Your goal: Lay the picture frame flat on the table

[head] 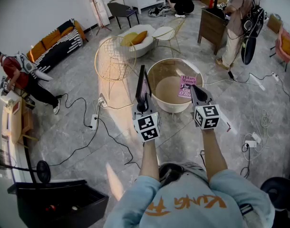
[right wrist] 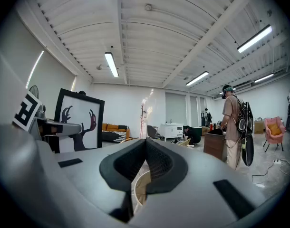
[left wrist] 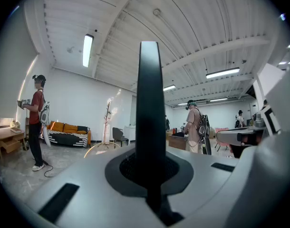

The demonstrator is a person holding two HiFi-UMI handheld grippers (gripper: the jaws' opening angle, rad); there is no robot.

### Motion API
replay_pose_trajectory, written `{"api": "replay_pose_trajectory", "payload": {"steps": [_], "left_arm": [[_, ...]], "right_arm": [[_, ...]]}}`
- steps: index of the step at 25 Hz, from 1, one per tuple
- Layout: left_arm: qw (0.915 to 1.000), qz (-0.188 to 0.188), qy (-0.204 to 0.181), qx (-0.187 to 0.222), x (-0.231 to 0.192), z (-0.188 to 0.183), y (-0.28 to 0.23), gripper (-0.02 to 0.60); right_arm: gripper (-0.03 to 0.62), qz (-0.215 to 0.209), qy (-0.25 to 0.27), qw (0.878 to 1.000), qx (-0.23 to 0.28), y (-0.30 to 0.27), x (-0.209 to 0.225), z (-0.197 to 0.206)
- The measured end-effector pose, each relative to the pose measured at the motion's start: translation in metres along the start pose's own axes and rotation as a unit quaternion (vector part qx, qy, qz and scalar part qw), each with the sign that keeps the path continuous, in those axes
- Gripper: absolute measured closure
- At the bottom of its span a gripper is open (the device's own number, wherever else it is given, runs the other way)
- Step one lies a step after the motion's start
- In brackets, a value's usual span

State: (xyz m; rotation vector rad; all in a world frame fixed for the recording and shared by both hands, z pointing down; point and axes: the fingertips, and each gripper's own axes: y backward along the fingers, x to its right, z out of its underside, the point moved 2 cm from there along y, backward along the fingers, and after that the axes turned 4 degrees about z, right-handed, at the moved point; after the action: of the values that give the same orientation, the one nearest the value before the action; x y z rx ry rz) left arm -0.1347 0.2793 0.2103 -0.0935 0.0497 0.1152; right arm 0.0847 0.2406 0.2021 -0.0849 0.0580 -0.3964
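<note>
A round glass table [head: 173, 60] bearing a pink book [head: 187, 87] is sitting just ahead of both grippers; a gold wire chair [head: 114, 61] is standing left of it; the left gripper [head: 144, 99] is clamping the picture frame [head: 142, 80] in the air by the table's left rim; the frame is standing upright, long axis vertical, face toward the right gripper [head: 197, 92], whose jaws are pressing together empty.
</note>
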Motion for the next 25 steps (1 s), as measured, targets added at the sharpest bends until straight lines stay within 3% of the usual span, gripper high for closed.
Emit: {"api": "replay_pose_trajectory", "payload": {"steps": [19,25], "left_arm": [[0.9998,0.011,0.015,-0.003,-0.007,0.007,-0.012,0.557],[0.9984,0.029,0.049,0.004,0.0,0.003,-0.018,0.557]], "right_arm": [[0.595,0.002,-0.01,1.0,-0.006,-0.008,-0.005,0.006],[0.597,0.024,-0.018,1.0,-0.009,-0.003,0.011,0.008]]}}
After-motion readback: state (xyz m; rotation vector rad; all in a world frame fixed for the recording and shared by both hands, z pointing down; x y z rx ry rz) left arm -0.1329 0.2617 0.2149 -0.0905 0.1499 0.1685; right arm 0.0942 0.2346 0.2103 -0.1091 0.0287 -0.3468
